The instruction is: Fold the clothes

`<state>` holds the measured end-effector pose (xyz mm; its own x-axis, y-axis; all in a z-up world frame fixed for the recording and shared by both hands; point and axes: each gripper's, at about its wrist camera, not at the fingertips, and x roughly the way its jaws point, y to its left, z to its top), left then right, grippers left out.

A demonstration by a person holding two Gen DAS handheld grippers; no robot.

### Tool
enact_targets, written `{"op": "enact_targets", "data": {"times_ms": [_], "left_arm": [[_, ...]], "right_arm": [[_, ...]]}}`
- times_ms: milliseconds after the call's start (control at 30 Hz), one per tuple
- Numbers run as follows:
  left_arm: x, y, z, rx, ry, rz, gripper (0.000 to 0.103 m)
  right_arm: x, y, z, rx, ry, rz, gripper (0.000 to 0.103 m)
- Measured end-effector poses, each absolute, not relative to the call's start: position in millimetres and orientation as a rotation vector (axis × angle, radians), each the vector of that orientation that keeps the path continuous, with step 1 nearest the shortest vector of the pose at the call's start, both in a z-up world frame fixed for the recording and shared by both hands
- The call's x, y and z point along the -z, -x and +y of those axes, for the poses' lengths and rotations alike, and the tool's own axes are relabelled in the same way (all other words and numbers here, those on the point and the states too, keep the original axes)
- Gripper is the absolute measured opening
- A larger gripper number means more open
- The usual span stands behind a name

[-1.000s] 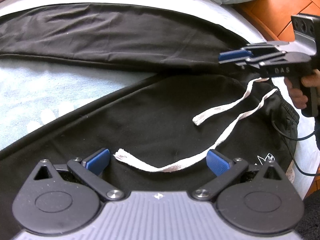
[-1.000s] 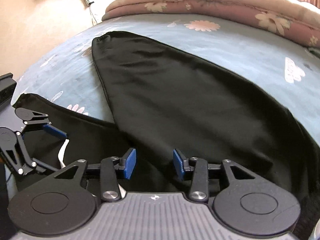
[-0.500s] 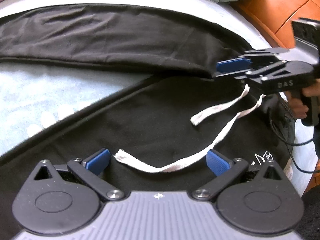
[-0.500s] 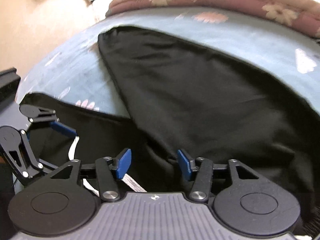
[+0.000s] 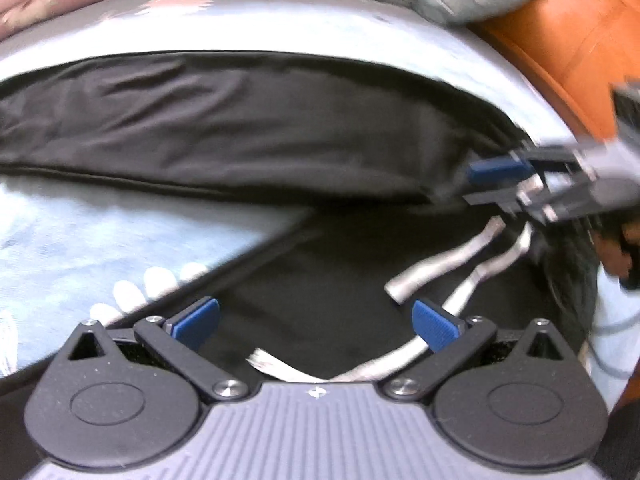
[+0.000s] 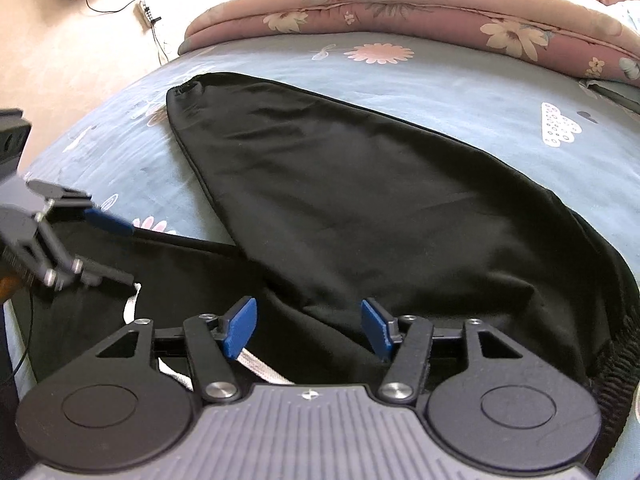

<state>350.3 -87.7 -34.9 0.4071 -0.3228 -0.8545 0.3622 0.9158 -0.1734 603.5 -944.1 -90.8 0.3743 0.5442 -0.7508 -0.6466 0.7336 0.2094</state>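
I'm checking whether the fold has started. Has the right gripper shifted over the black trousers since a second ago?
Yes. In the left wrist view the right gripper has slid left from the waistband side, over the trousers toward their crotch; its jaws have just been opening, with no cloth pinched.

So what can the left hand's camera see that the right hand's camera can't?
Only the left wrist view shows the orange wooden furniture and a hand holding the right gripper.

Only the right wrist view shows the wall socket and the trouser leg's cuff.

Both show the black trousers, white drawstring and blue bedsheet.
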Motion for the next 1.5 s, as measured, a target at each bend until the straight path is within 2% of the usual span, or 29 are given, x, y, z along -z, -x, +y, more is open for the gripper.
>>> {"op": "enact_targets", "data": {"times_ms": [167, 633, 800, 1067, 1233, 1300, 1500], "left_arm": [[36, -320, -109, 0.458, -0.129, 1.063, 0.102], [23, -293, -74, 0.406, -0.101, 1.054, 0.102], [4, -337, -59, 0.407, -0.105, 0.983, 0.102], [-11, -466, -50, 0.438, -0.05, 0.912, 0.102], [13, -530, -54, 0.564, 0.061, 0.933, 0.102], [28, -545, -57, 0.582, 0.048, 0.956, 0.102], [50, -569, -47, 0.549, 0.008, 0.989, 0.102]], "right_arm": [[87, -594, -945, -0.766, 0.125, 0.912, 0.064], [80, -533, -888, -0.942, 0.219, 0.921, 0.069], [74, -552, -884, -0.858, 0.2, 0.883, 0.077], [78, -636, -865, -0.617, 0.177, 0.821, 0.086], [97, -669, -858, -0.54, 0.156, 0.868, 0.087], [104, -670, -859, -0.536, 0.167, 0.862, 0.091], [116, -669, -866, -0.48, 0.19, 0.856, 0.096]]}}
